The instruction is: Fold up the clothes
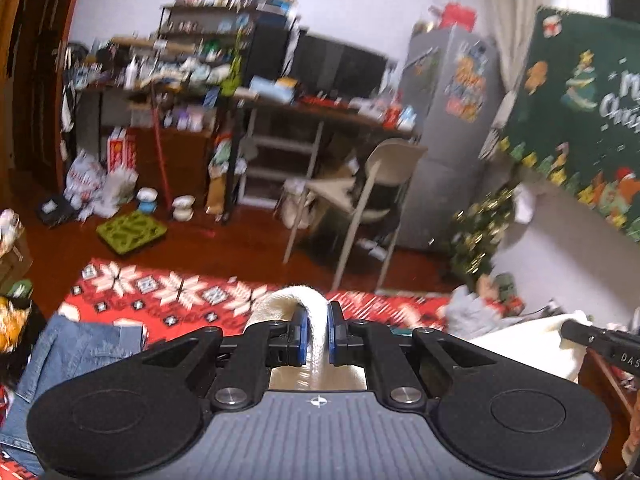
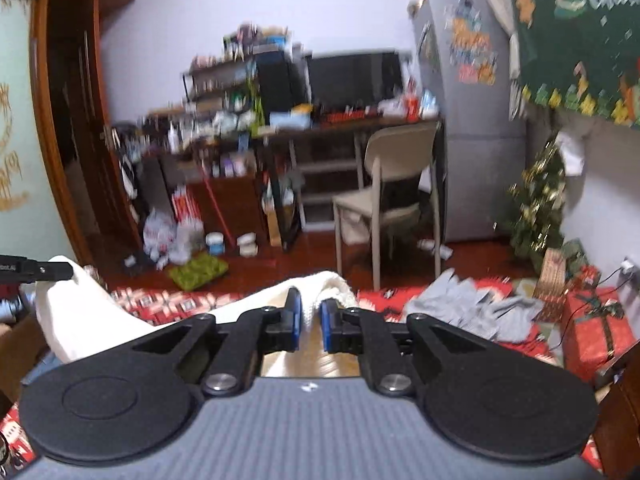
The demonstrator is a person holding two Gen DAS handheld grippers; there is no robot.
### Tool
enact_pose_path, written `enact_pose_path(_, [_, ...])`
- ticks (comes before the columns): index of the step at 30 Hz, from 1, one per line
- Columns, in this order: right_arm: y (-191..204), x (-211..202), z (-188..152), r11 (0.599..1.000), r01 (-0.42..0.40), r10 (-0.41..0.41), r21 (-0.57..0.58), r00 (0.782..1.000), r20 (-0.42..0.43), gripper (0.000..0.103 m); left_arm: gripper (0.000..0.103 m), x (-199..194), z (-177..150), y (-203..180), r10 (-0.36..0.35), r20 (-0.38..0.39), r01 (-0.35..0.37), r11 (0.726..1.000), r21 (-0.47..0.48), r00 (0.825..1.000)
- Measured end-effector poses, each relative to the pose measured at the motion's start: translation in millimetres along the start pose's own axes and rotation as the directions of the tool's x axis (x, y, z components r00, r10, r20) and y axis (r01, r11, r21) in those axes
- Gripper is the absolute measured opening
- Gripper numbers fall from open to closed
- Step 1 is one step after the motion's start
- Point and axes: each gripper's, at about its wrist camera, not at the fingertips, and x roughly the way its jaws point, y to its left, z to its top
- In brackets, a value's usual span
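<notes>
We see the left hand-held gripper (image 1: 317, 334) pinching a fold of the cream knit garment (image 1: 288, 304), and the right hand-held gripper (image 2: 309, 324) clamps another edge; the garment hangs between them above the red patterned blanket (image 1: 168, 300).

The white garment (image 1: 298, 300) is a ribbed knit cloth, soft and matt, bunched between blue pads (image 1: 303, 336) that look like smooth rubber or plastic. The left gripper (image 1: 317, 336) is matt black plastic with bright metal screws; the right gripper (image 2: 310, 322) is the same, over a grey ribbed housing. The red patterned blanket (image 1: 168, 300) is woven cloth. The jeans (image 1: 72, 348) are faded blue denim. The floor (image 1: 240, 248) is glossy reddish wood. The fridge (image 1: 448, 120) is dull grey metal. The chair (image 2: 400, 176) looks like smooth beige plastic.
</notes>
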Motion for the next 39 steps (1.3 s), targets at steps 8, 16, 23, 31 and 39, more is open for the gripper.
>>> enact_pose_path(8, [-14,157,-16,1.000,-0.017,0.021,0.024,0.988,-0.152,0.011,0.009,89,-15,38,0.063,-0.161,-0.072,0.996,-0.053,0.985])
enact_pose_path(16, [-47,281,-41,0.997,0.035,-0.016,0.075,0.971,-0.238,0.011,0.009,150,-19,60,0.093,-0.196,-0.112,0.990,-0.085,0.976])
enact_pose_path(23, [-70,317,-60,0.987,0.103,-0.071,0.121,0.967,-0.246,0.052,0.046,164,-25,62,0.083,-0.139,-0.097,0.991,-0.097,0.987])
enact_pose_path(31, [-69,255,-76,0.992,0.096,-0.083,0.078,0.984,-0.158,0.098,0.085,119,-53,53,0.100,-0.069,-0.100,0.995,0.007,0.993])
enact_pose_path(39, [-46,178,-118,0.997,0.069,-0.061,0.027,0.971,-0.233,0.102,0.089,75,-99,35,0.064,-0.120,-0.058,0.997,0.056,0.991])
